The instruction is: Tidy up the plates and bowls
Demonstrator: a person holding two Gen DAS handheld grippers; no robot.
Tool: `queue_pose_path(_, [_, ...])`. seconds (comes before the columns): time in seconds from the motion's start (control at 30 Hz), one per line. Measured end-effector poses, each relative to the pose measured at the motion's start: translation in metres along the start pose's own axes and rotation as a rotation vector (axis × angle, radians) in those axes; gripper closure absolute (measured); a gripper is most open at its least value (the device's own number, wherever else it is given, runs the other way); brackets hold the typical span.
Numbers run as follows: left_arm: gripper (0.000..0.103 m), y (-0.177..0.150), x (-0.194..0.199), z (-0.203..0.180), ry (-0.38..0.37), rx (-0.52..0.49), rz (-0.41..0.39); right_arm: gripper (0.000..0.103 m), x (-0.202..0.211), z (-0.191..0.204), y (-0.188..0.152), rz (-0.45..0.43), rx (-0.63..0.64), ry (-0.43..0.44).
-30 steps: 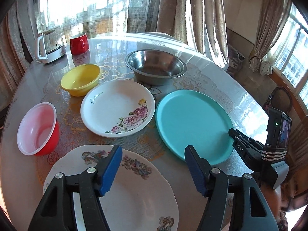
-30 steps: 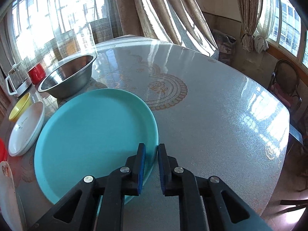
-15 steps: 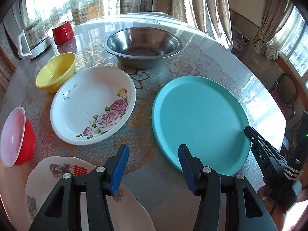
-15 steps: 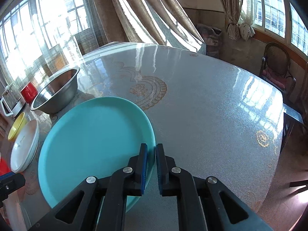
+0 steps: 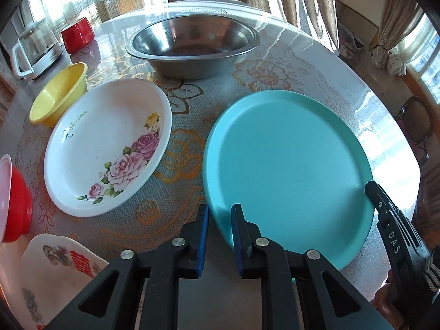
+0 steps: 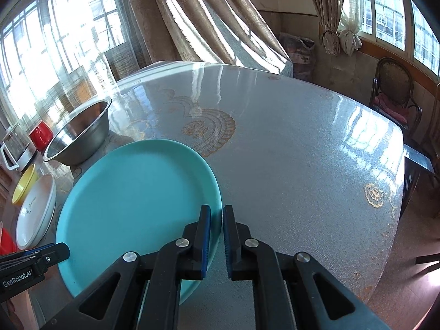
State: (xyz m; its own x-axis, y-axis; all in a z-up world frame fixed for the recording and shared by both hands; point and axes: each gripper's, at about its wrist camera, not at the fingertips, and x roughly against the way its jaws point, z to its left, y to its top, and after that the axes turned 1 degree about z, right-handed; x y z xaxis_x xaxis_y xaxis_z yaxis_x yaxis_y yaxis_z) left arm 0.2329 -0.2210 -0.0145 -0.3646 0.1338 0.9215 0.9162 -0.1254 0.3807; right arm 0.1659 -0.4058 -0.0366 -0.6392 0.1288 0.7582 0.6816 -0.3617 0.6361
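Observation:
A teal plate lies on the round table, also in the right wrist view. My left gripper straddles its near left rim, jaws narrowed with a gap still between pad and rim. My right gripper is shut on the plate's right rim; it shows in the left wrist view. A white rose plate, a steel bowl, a yellow bowl, a red bowl and a floral plate stand to the left.
A red mug and a glass kettle stand at the far left of the table. A chair stands beyond the table's right edge, near the curtains.
My left gripper moved right from over the floral plate to the teal plate's left rim and narrowed its jaws. My right gripper stayed clamped on the right rim.

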Motion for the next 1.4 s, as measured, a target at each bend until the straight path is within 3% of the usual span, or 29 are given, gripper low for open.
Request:
queue_pose_path(0.3, [0.086,-0.018,0.008,-0.006,-0.014,-0.007,-0.022,0.094,0.0,-0.006,-0.002,0.0,-0.028,0.006])
queue_pose_path(0.43, [0.086,-0.028,0.011,-0.008,-0.014,-0.011,-0.039,0.092,0.005,0.01,-0.011,-0.031,0.094,-0.084])
queue_pose_path(0.7, [0.086,-0.03,0.016,0.0,-0.038,0.018,-0.032,0.091,0.003,0.006,-0.012,-0.024,0.09,-0.021])
queue_pose_path(0.8, [0.084,-0.034,0.03,0.002,-0.054,0.002,-0.071,0.09,0.003,0.005,-0.012,-0.022,0.083,-0.012])
queue_pose_path(1.07, [0.058,-0.055,0.075,0.034,-0.078,0.01,-0.194,0.081,0.005,0.0,-0.014,-0.023,0.056,-0.031])
queue_pose_path(1.23, [0.041,-0.075,0.103,0.068,-0.036,0.025,-0.261,0.079,0.006,0.009,-0.013,-0.029,0.094,-0.083])
queue_pose_path(1.4, [0.034,-0.096,0.12,0.114,-0.009,0.103,-0.296,0.079,0.028,0.02,-0.019,-0.159,0.154,-0.115])
